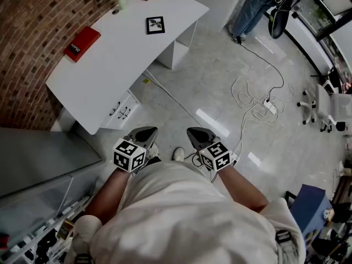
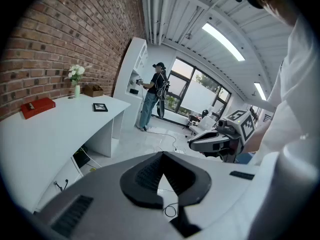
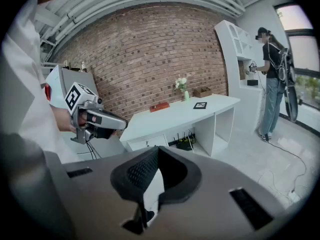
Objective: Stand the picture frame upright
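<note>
You hold the left tool (image 1: 144, 133) and right tool (image 1: 196, 135) side by side before your waist, both jaws closed on nothing.

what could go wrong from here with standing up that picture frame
The left tongs and right tongs are shut and empty; they must open before reaching the flat-lying picture frame, or they may shove it.
It lies near the edge of the white desk, so a shove could slide it off.
A cable crosses the floor toward the desk: a trip hazard.
</note>
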Motion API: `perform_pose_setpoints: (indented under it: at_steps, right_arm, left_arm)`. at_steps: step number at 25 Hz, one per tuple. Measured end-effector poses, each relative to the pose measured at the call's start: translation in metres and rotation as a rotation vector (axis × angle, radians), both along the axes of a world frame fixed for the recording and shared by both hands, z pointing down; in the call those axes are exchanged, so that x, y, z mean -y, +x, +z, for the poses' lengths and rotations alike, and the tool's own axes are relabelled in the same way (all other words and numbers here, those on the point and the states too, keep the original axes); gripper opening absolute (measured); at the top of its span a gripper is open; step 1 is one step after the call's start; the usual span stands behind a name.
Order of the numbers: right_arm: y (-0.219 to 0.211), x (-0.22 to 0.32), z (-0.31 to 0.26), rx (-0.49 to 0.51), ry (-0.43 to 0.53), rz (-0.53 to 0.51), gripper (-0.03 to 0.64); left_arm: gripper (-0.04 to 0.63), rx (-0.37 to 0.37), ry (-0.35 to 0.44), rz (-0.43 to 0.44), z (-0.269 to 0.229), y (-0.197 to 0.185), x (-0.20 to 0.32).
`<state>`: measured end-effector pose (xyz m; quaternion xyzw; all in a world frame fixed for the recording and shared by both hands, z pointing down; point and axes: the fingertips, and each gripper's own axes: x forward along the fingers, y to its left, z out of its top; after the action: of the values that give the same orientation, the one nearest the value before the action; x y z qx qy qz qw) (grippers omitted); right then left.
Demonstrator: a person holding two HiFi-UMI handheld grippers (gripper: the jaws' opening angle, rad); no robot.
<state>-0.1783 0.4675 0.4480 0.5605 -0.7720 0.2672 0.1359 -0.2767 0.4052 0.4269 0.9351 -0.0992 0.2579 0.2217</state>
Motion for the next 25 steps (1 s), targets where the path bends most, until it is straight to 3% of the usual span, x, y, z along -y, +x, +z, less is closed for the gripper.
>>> perform_pose_setpoints:
  at_steps: [17,19,20,22,25]
  right_arm:
    - [0.045,-0.030,-0.001,-0.004,0.071,0.001,0.011]
    - [0.051,-0.030,-0.006,-0.006,0.098,0.006,0.081]
    - [0.056,-0.030,-0.009,-0.006,0.112,0.015,0.096]
    - [0.066,-0.030,-0.014,-0.010,0.133,0.038,0.153]
    - [0.086,-0.031,-0.017,-0.014,0.146,0.078,0.173]
  left_arm:
    - [-0.003,-0.010,0.066,-0.042,-0.004,0.037,-0.026]
    - [0.103,-0.011,0.071,-0.058,-0.004,0.040,-0.025]
    - [0.123,-0.014,0.073,-0.067,-0.004,0.041,-0.024]
    - [0.124,-0.020,0.081,-0.078,-0.006,0.046,-0.022]
    - [0.132,-0.013,0.103,-0.079,-0.009,0.054,-0.021]
